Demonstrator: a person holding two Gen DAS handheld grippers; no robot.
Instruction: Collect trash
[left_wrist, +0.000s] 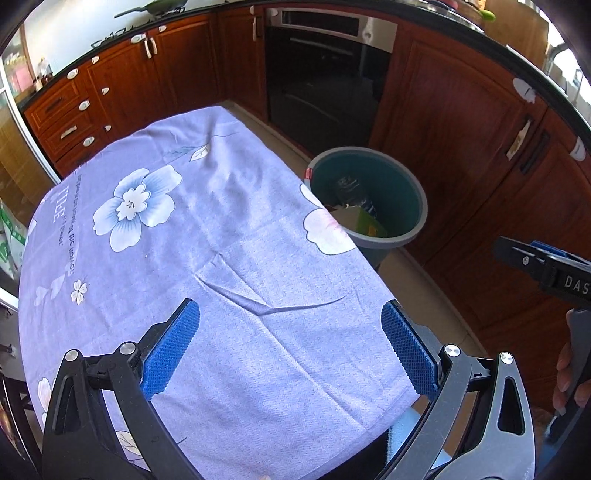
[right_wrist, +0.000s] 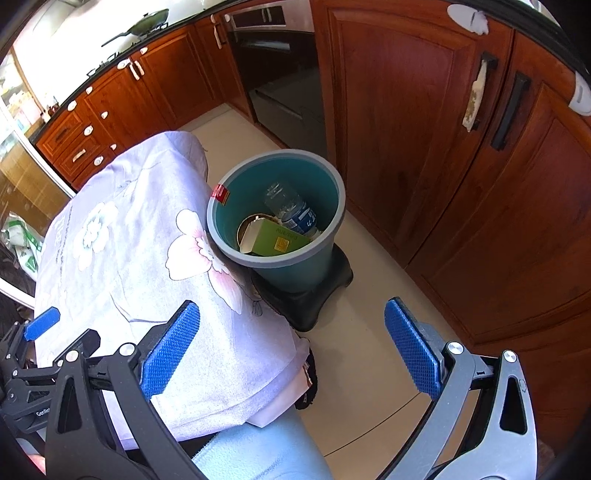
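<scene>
Centre of the left view: tabletop (left_wrist: 229, 236) under a lilac floral cloth. Right of it, on the floor: teal bin (right_wrist: 295, 173) on a black stand (right_wrist: 314, 299). Inside the bin, mid-frame in the right view: green box (right_wrist: 282, 242), bottle (right_wrist: 291, 210). Lower frame: left claw (left_wrist: 290, 350) spread wide, empty, over the cloth; right claw (right_wrist: 291, 350) spread wide, empty, above the cloth's edge and floor.

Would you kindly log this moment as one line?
left tool: open, empty | right tool: open, empty | teal plastic bin: holds clear bottle, green carton
</scene>
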